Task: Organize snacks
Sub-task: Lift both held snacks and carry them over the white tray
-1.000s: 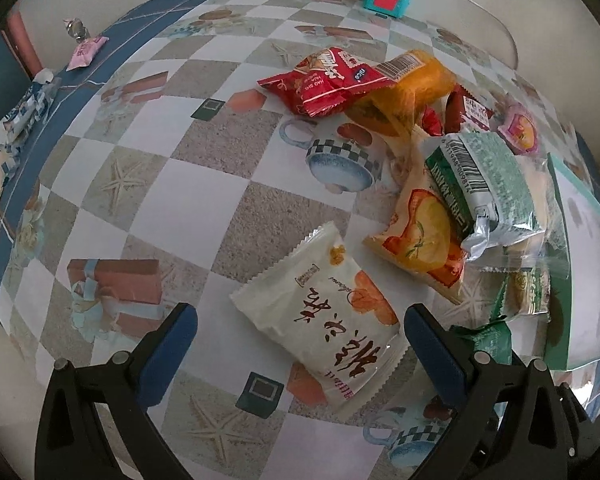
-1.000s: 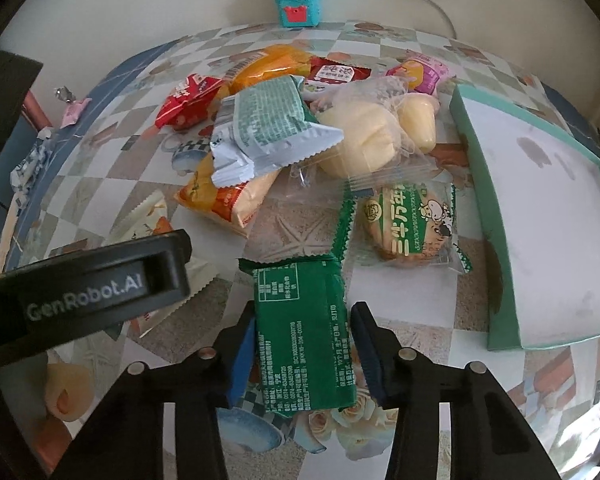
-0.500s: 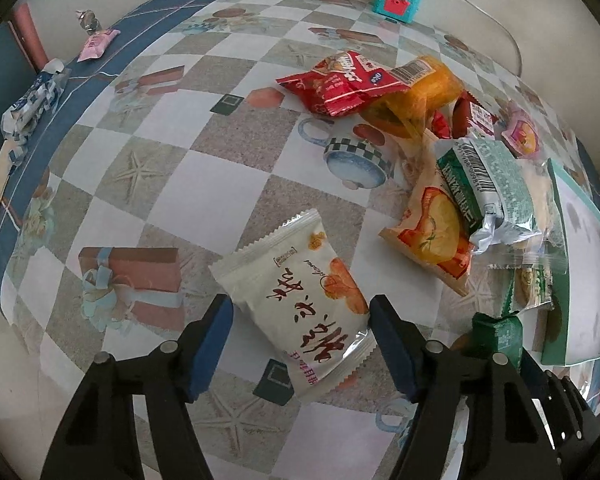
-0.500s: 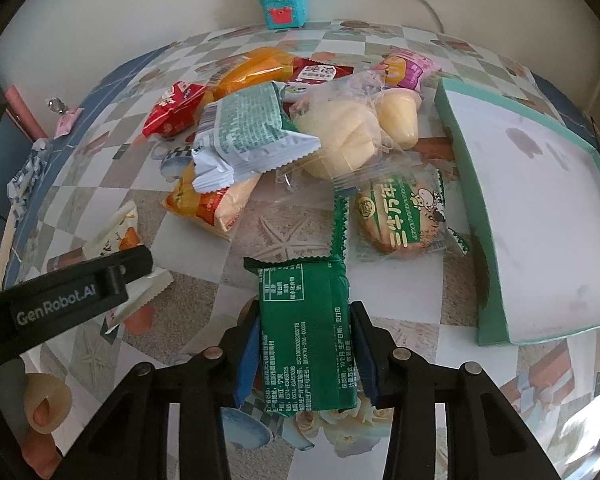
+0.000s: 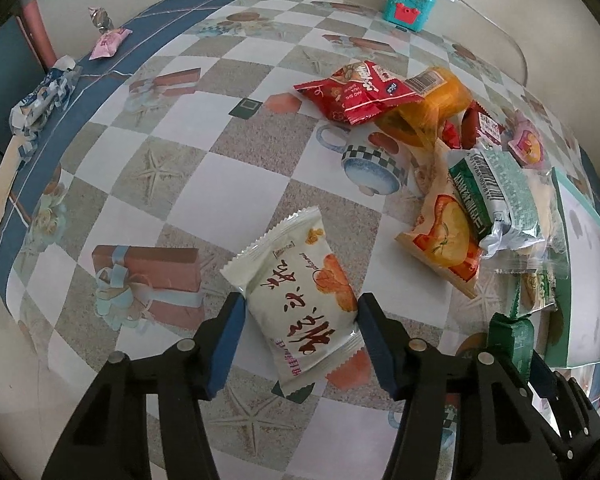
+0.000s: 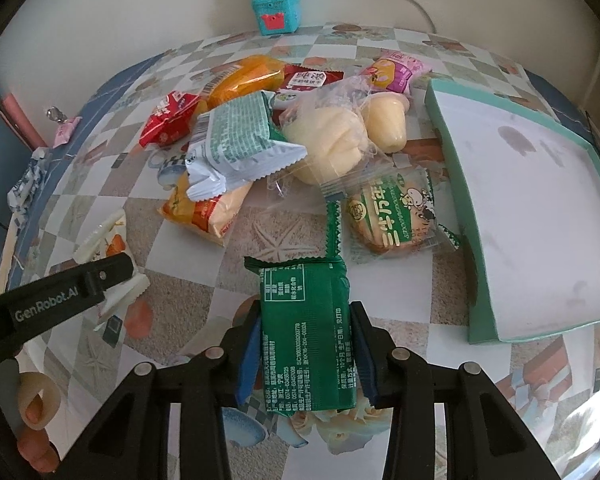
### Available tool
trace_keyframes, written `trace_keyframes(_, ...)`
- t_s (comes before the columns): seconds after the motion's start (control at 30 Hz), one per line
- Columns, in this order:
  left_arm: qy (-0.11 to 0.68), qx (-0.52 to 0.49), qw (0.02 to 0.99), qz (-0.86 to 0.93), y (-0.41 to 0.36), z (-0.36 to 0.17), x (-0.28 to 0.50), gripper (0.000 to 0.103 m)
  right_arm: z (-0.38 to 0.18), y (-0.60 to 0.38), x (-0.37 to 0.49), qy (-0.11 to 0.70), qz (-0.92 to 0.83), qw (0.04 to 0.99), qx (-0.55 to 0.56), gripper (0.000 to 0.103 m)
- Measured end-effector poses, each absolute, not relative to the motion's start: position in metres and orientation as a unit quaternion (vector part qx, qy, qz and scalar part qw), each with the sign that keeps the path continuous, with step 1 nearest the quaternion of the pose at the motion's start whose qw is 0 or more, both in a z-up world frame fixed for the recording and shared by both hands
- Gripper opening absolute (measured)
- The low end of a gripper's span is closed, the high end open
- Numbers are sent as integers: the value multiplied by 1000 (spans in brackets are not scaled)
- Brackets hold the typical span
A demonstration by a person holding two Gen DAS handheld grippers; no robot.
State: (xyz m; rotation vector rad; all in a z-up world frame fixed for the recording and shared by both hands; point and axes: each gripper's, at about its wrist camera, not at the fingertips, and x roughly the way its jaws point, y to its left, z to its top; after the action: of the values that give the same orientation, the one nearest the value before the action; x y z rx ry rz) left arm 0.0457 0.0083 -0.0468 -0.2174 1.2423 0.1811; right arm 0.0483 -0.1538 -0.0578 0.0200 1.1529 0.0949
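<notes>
A checkered tablecloth (image 5: 148, 184), glossy, printed with starfish, gift boxes and cups, is seen in both views. At its far left edge a pink candy (image 5: 109, 40) and a crumpled blue-white wrapper (image 5: 40, 100) are seen.

The left gripper (image 5: 300, 312) is pointed down over a white packet (image 5: 296, 296), a flat pillow pouch with serrated ends, red brush characters and an orange picture. Its jaws have just been closing; the blue pads are seen against both packet sides, so the packet appears gripped while lying on the cloth.

Right of it the pile is seen: a red foil packet (image 5: 356, 94), an orange bag (image 5: 436, 100), a green-white packet (image 6: 240, 140) with a barcode, a clear bag of pale buns (image 6: 328, 140), and a bun pack (image 6: 392, 216) with gold characters and a cartoon cow.

The right gripper (image 6: 306, 340) is clamped on a green packet (image 6: 308, 336), shiny foil, back side up, with small white print and a nutrition table. "GenRobot.AI" is read on the left gripper's black arm.

At far right a teal tray (image 6: 456, 208) with a white, stained floor is seen. A teal box (image 6: 276, 12) sits at the wall.
</notes>
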Motion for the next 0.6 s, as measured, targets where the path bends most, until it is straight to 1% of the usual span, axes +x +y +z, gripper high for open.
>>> trace_keyframes(0.1,582,-101,803,84,18,-48,48,61,-58,-154,48,545,45,837,10,43)
trace_keyframes(0.23,586,-107,799,86,22,-54,52,67,-59,-154,49,548,44,835,11,43)
trace_keyframes(0.33,588,-113,797,84,23,-64,57,68,-59,-155,49,548,44,835,11,43)
trace_keyframes(0.6,584,-85,803,86,14,-73,63,67,-61,-154,51,551,43,833,11,43)
